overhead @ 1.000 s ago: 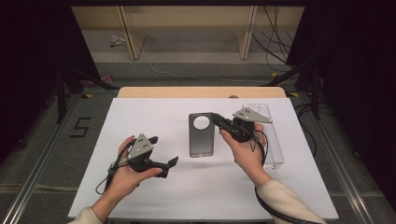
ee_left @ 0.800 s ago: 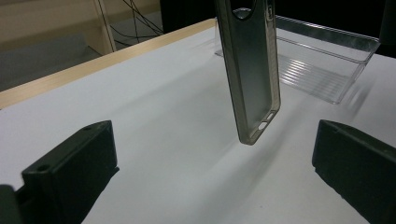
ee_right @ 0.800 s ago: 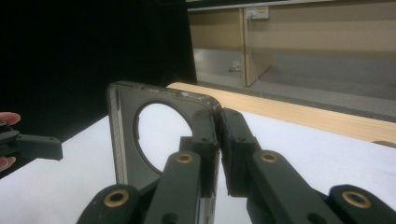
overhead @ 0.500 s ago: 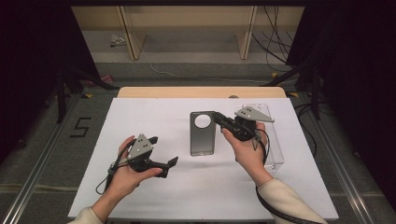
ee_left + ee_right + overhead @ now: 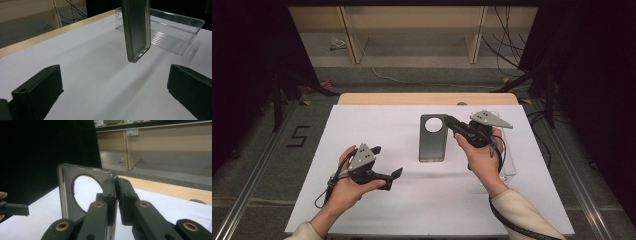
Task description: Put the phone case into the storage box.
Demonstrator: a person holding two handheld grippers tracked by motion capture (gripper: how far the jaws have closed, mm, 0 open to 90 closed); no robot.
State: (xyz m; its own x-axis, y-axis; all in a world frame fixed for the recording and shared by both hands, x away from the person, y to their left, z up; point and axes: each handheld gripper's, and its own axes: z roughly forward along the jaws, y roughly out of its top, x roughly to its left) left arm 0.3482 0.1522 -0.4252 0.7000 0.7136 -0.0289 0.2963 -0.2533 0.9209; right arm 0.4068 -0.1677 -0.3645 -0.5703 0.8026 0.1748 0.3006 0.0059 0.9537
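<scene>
While the left gripper (image 5: 396, 173) waits open, the right gripper (image 5: 448, 121) has lifted the pinched phone case (image 5: 432, 138) beside the clear tray (image 5: 170, 32), so placing likely follows.

Phone case (image 5: 432, 139) shifted slightly right w/ right gripper (image 5: 451, 122).

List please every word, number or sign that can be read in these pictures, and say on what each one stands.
"5": a dark mark on the grey floor left of the table, seen in the high view.
Phone case: no text visible on it.
Clear tray: no text visible.
Left gripper and right gripper: no readable labels or brand.
</scene>
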